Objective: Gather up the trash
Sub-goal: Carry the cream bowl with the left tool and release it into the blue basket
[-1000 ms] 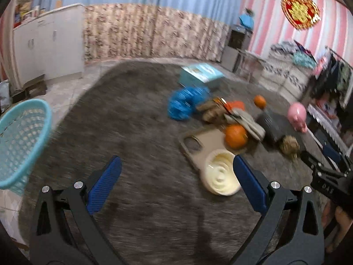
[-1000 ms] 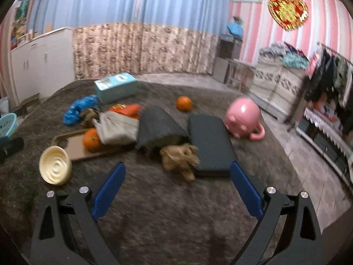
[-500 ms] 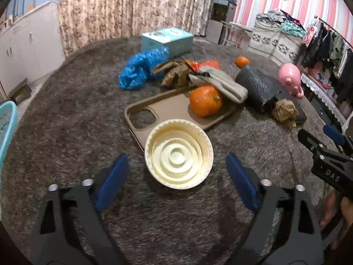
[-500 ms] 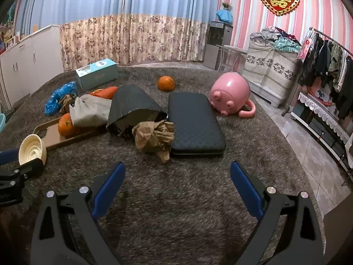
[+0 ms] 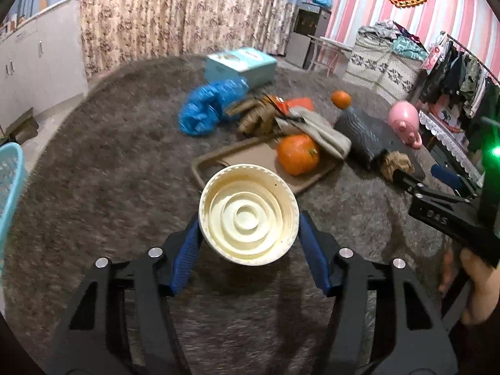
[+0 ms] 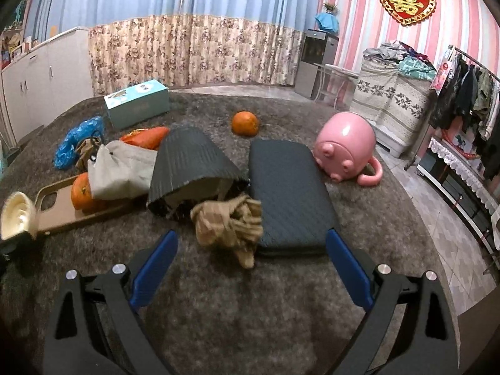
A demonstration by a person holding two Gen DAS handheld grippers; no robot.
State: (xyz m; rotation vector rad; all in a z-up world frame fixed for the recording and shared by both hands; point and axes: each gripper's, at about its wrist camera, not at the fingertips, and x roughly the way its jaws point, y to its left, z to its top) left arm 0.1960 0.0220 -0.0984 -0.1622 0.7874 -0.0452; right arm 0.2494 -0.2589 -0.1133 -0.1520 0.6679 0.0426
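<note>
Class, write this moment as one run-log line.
left claw: closing on cream lid | right claw: open, before crumpled brown paper | basket: left

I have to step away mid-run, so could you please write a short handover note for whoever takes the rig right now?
Left tongs: jaws have just been closing around the cream plastic lid, blue pads at both its sides; a firm grip is not certain.
Right tongs: open, empty, pointed at the crumpled brown paper on the rug.
Elsewhere on the rug: blue plastic bag, orange wrapper, more brown paper.
The light blue basket stands at the rug's left edge; its contents are not visible.
Done: lid reached.
Left: secure the lid, pick up the paper, gather the rest.
</note>
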